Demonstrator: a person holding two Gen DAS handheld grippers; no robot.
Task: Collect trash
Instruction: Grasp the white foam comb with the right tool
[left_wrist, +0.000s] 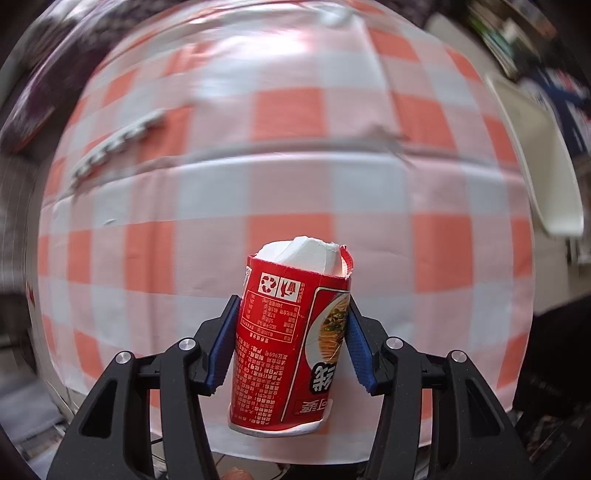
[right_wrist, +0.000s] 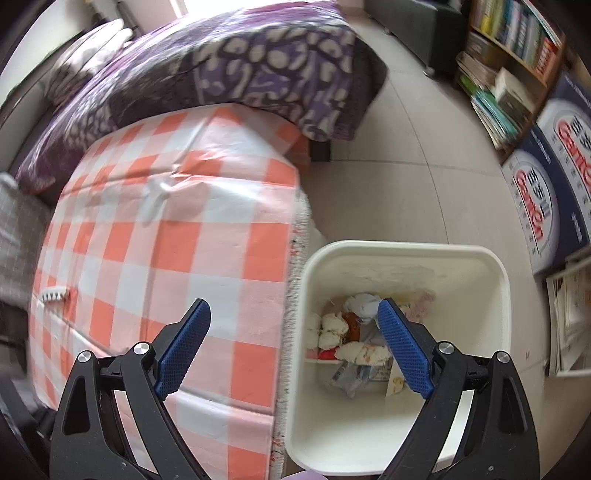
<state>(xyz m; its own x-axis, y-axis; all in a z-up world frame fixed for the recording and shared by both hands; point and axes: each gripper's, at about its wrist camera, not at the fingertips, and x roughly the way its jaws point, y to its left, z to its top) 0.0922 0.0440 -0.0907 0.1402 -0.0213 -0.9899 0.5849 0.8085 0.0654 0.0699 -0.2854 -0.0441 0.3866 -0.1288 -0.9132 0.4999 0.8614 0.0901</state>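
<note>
My left gripper (left_wrist: 291, 314) is shut on a red instant-noodle cup (left_wrist: 288, 343) with white paper stuffed in its top, held upside down above the orange-and-white checked tablecloth (left_wrist: 295, 166). My right gripper (right_wrist: 295, 317) is open and empty, hovering over the table's right edge and a white trash bin (right_wrist: 406, 254). The bin holds crumpled tissues and wrappers (right_wrist: 351, 339). A small white comb-like scrap (right_wrist: 54, 294) lies on the cloth at the left; it also shows in the left wrist view (left_wrist: 118, 144).
A purple patterned blanket (right_wrist: 240, 74) on a bed lies behind the table. A bookshelf (right_wrist: 509, 66) and blue-and-white boxes (right_wrist: 546, 177) stand at the right on the tiled floor (right_wrist: 399, 166). The bin's rim (left_wrist: 535, 166) shows right of the table in the left wrist view.
</note>
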